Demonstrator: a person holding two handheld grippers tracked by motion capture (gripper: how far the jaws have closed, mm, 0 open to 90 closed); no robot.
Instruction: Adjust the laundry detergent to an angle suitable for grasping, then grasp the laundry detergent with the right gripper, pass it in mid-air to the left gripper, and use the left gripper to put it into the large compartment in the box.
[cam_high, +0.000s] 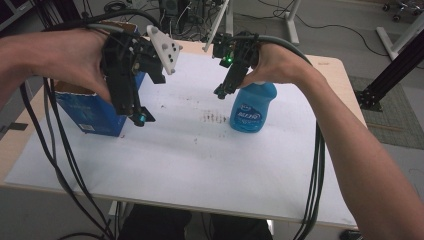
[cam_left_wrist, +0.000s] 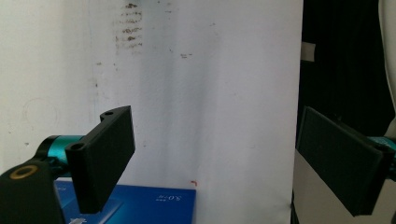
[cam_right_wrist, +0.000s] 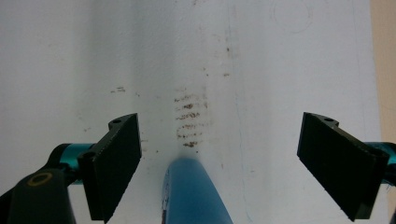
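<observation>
A blue bottle (cam_high: 252, 107) with a printed label stands upright, right of centre on the white surface (cam_high: 190, 165) (which is smudged brown just left of it). The right gripper (cam_high: 220, 94) hovers above it, fingers (cam_right_wrist: 114, 163) spread wide, holding nothing. The left gripper (cam_high: 139, 119), equally wide and empty, hangs by a blue box (cam_high: 82, 112) at the left.

A translucent blue plastic bottle (cam_high: 252, 107) with a white-and-blue label stands upright on the white-covered bench (cam_high: 200, 165), just below and beside the right tongs (cam_high: 220, 94), whose wide-apart jaws hang clear above its rounded top. An open-topped blue cardboard box (cam_high: 92, 117) stands upright under the left tongs (cam_high: 140, 118), its near face showing white print.
</observation>
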